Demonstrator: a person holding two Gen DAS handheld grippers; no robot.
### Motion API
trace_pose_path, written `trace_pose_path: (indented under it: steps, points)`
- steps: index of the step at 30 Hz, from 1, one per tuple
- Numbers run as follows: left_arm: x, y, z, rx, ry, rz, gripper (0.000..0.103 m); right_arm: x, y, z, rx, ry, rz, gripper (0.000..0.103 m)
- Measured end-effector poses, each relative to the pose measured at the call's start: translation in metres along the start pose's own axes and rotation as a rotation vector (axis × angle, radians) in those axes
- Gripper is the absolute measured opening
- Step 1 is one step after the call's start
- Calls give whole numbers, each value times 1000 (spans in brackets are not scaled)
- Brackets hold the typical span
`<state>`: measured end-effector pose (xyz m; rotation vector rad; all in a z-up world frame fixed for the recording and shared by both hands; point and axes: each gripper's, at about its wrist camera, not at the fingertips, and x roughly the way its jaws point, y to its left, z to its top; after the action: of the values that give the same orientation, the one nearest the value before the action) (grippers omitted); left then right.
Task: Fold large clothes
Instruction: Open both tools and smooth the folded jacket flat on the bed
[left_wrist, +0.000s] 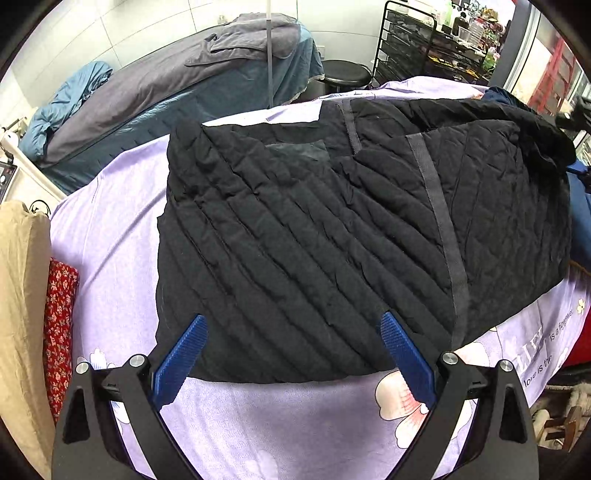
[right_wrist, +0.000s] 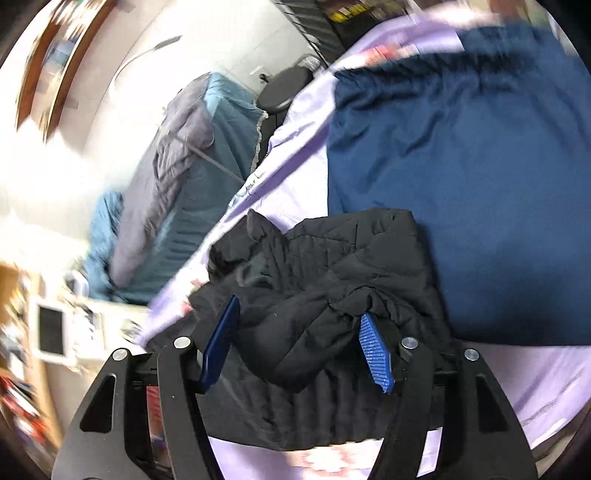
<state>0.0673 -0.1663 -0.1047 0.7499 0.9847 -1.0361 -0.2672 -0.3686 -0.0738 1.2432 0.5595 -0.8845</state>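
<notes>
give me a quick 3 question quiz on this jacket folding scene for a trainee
1. True or false: the left hand-held gripper is shut on the black quilted jacket.
2. What lies between the fingers of the right hand-held gripper?
3. Which cloth covers the surface under the jacket? A) lilac floral sheet B) red sheet C) white towel

Key:
1. False, its jaws stand open with only the jacket's near edge between them.
2. A bunched part of the black jacket; whether it is clamped is unclear.
3. A
</notes>
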Motion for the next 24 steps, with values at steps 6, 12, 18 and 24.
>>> trace_pose_path:
  steps: [6, 12, 18, 24]
  points:
    - [2, 0, 0, 0, 5, -3, 92, -20, -1, -16, -50, -60, -18, 63]
    - [8, -5, -2, 7, 19, -5, 92, -60, -50, 5, 249, -158, 135, 81]
    - [15, -18, -8, 20, 39, -15, 92, -66, 5, -23, -183, -126, -51, 85]
    - [27, -37, -19, 79, 65, 27, 92, -1, 52, -120, -658, 31, -289, 86]
